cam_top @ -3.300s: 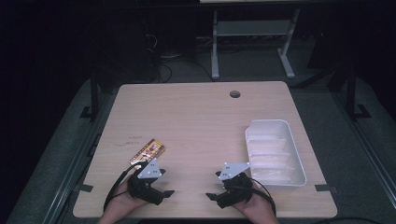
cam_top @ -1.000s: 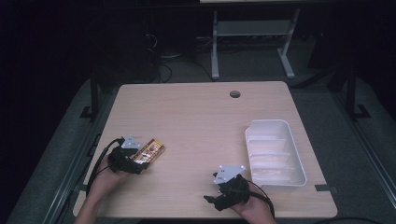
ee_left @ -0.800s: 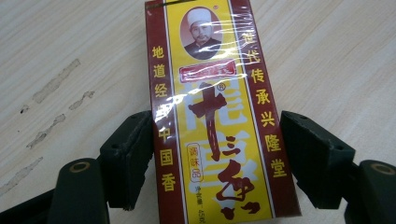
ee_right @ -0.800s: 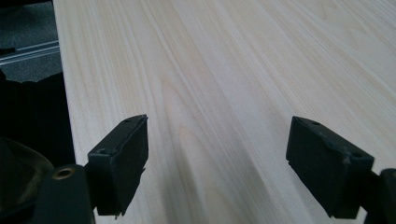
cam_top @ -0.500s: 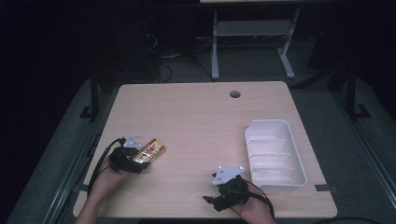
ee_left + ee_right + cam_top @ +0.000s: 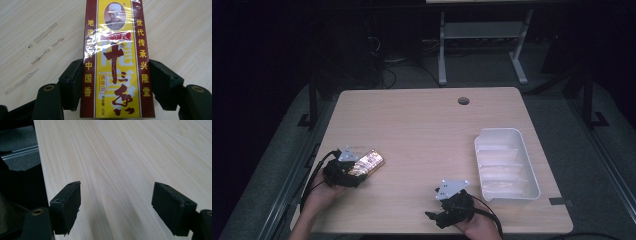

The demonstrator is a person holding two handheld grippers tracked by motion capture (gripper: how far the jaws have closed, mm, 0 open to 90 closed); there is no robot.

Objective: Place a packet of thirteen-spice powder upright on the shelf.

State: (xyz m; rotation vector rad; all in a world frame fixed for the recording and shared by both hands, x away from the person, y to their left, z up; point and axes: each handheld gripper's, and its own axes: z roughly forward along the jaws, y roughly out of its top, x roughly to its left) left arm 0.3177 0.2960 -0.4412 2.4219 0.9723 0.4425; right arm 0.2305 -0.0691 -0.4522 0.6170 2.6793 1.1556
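One wide wooden tabletop (image 6: 422, 130) carries a white tray (image 6: 506, 165) at its right side and a yellow-and-red packet (image 6: 368, 162) near its left edge. The left gripper (image 6: 349, 174) has its fingers (image 6: 72, 82) pressed against the packet's two long sides. The right gripper (image 6: 447, 212) hovers near the front edge, fingers (image 6: 66, 205) wide with bare wood between, having just narrowed slightly.

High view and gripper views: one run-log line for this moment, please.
left gripper: jaws at seasoning box sides | right gripper: open, nothing between jaws | white tray: untouched
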